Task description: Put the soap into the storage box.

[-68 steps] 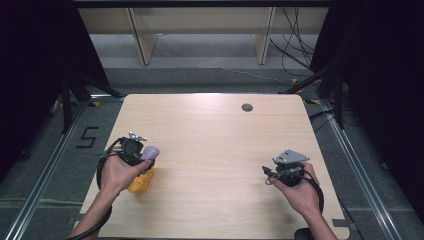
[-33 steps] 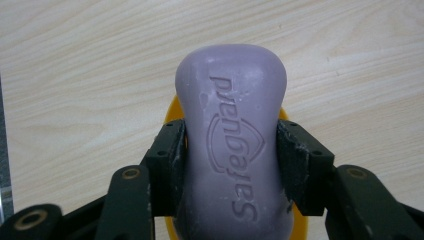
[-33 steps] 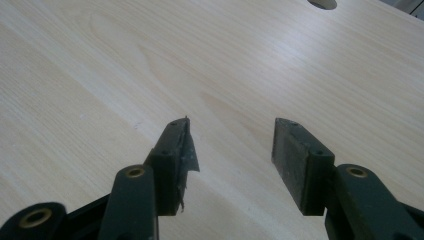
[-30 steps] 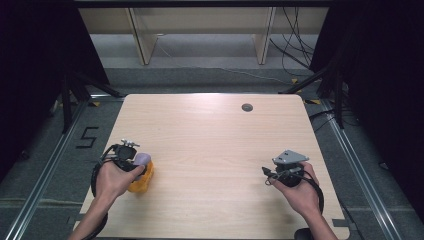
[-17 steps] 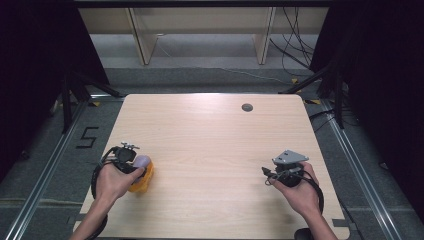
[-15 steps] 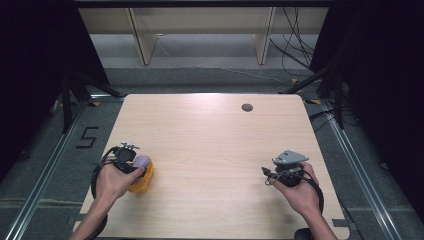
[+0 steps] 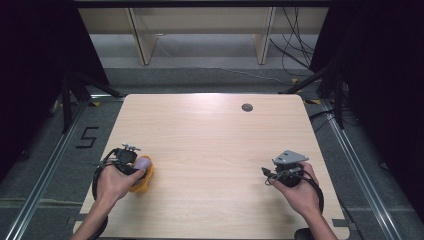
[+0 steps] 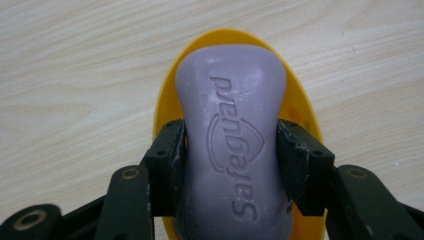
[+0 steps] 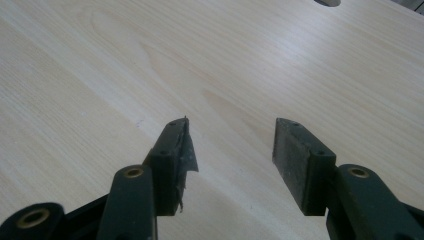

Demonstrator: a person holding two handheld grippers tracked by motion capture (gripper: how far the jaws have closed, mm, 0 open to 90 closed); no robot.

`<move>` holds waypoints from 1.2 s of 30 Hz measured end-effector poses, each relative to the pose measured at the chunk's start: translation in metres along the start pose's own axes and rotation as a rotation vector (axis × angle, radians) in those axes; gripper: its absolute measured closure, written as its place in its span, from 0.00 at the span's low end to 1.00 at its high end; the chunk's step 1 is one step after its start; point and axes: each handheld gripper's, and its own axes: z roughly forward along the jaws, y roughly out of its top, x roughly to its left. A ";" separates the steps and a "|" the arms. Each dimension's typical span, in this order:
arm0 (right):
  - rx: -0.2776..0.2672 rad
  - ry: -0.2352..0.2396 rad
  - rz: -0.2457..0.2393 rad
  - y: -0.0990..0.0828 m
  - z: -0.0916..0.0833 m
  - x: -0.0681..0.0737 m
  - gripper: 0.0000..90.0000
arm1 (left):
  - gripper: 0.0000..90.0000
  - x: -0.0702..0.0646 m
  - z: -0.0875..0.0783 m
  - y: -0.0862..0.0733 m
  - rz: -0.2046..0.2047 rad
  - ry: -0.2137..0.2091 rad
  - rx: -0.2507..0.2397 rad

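Your left gripper (image 8: 231, 150) was clamped on the soap (image 8: 231, 145) at its narrow waist, directly over the dish (image 8: 300, 107) beneath it. The bar looked hard, smooth and likely slippery; that waist was the sound place to hold. Your right gripper (image 9: 230, 145) stood open and empty above the surface (image 9: 100, 75).

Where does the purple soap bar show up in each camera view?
High view: the soap bar lies lower left, over the yellow dish, at the left hand-held gripper.
Left gripper view: center, clamped between the black jaws, dish beneath.
Right gripper view: not in it.
Shared landmark: the light wooden table.
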 end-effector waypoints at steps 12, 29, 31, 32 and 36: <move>0.009 0.004 0.017 -0.001 -0.001 0.001 0.54 | 0.41 -0.001 -0.025 -0.002 0.098 -0.028 -0.241; 0.006 -0.004 0.029 -0.003 -0.002 0.000 0.54 | 0.37 -0.050 -0.012 -0.072 0.446 -0.226 -0.623; 0.005 -0.002 0.028 -0.003 -0.002 0.000 0.54 | 0.37 -0.055 -0.008 -0.077 0.482 -0.246 -0.623; 0.004 -0.002 0.030 -0.003 -0.002 0.000 0.55 | 0.37 -0.058 -0.007 -0.079 0.487 -0.258 -0.611; 0.005 -0.005 0.030 -0.005 -0.002 -0.001 0.54 | 0.36 -0.067 -0.001 -0.079 0.506 -0.312 -0.605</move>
